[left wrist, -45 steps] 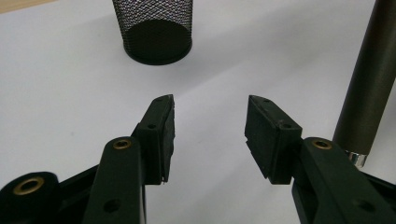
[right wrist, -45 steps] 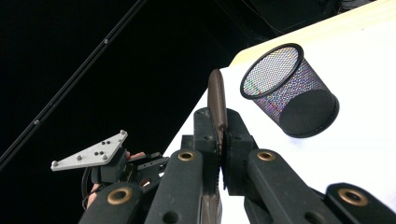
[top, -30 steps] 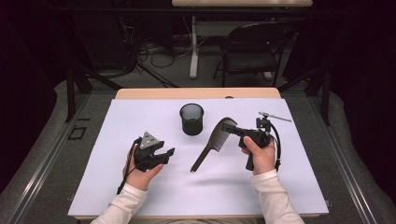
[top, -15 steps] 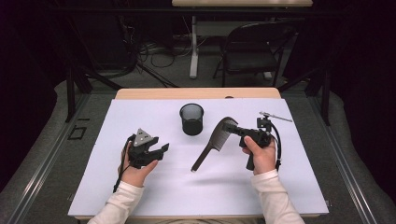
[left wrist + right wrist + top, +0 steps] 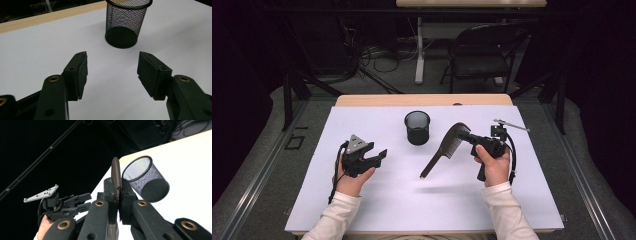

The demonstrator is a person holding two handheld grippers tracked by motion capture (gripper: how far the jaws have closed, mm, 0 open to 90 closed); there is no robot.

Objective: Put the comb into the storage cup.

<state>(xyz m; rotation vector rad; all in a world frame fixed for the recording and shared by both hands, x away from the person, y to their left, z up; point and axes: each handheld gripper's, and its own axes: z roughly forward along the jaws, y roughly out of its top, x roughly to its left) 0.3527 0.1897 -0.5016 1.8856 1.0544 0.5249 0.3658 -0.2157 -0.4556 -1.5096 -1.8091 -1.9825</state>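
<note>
While the right gripper (image 5: pixel 463 135) clamps the comb (image 5: pixel 443 150), the left gripper (image 5: pixel 379 156), jaws just opening, stands empty; mesh cup (image 5: pixel 417 128) between them on the white table (image 5: pixel 412 200); possibly a chair (image 5: pixel 482 52) behind.

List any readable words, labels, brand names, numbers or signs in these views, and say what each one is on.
None can be read.
The mesh cup, the comb, the white table cover and the jaws of both grippers carry no print in any view.
The left gripper stands open and empty; the right gripper is shut on the comb. Neither one's body shows a label.
</note>
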